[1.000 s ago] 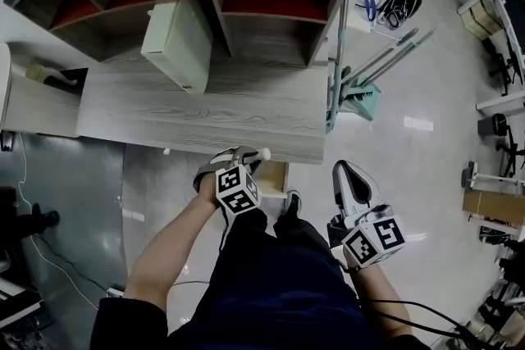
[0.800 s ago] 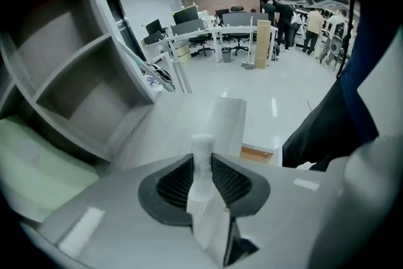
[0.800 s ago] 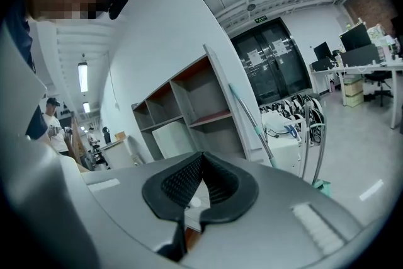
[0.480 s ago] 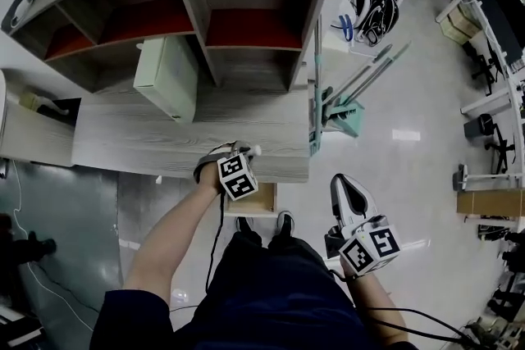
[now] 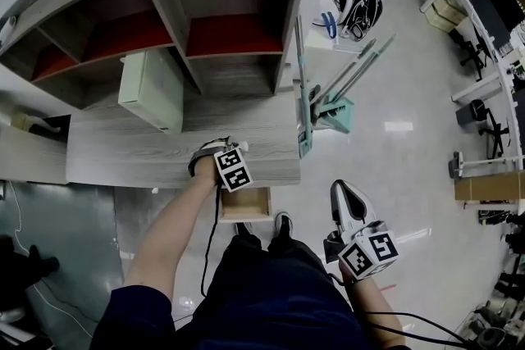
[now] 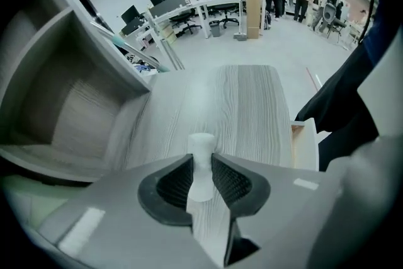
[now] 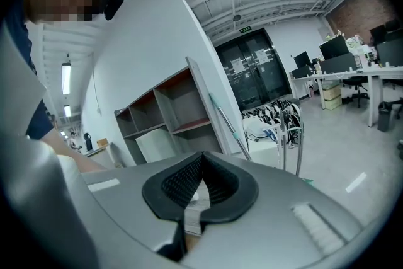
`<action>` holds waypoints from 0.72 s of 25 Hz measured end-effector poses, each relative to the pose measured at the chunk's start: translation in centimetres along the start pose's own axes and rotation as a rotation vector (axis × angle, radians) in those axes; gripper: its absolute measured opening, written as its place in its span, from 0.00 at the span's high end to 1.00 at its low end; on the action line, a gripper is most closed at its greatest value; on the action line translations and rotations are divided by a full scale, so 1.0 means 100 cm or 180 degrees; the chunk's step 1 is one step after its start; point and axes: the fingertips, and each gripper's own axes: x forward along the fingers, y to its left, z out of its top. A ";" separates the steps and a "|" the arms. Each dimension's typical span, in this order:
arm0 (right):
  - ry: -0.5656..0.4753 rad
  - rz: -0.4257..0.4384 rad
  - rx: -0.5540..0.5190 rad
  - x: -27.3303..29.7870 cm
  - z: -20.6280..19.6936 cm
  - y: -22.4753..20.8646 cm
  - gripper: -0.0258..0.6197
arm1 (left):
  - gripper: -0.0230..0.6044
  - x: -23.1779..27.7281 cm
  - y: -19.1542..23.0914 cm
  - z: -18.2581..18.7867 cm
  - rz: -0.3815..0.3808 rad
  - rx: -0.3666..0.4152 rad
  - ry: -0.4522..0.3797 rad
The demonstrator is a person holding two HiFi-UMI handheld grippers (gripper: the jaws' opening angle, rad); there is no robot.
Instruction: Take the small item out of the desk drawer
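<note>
The inside of the open drawer (image 5: 246, 207) was partly hidden behind the person's arm (image 5: 174, 235). The left gripper (image 6: 202, 167), clamped on a small white peg (image 6: 201, 143), had moved from the front edge to just above the table (image 6: 252, 104). The right gripper (image 7: 201, 159) hung closed and empty.

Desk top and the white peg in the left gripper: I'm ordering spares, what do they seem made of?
Desk top: probably laminated board, matte, with straight grey printed-looking wood grain.
White peg: likely plastic, smooth and evenly white with rounded edges; not certain.

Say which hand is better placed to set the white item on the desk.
Left. Its tool grips the small white cylinder above the grey wood-grain desk; the right tool is shut, away over the floor.
</note>
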 end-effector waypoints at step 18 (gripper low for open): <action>-0.0025 0.0027 0.0057 -0.001 -0.005 0.003 0.95 | 0.61 -0.009 0.002 -0.004 0.0306 -0.0323 -0.0173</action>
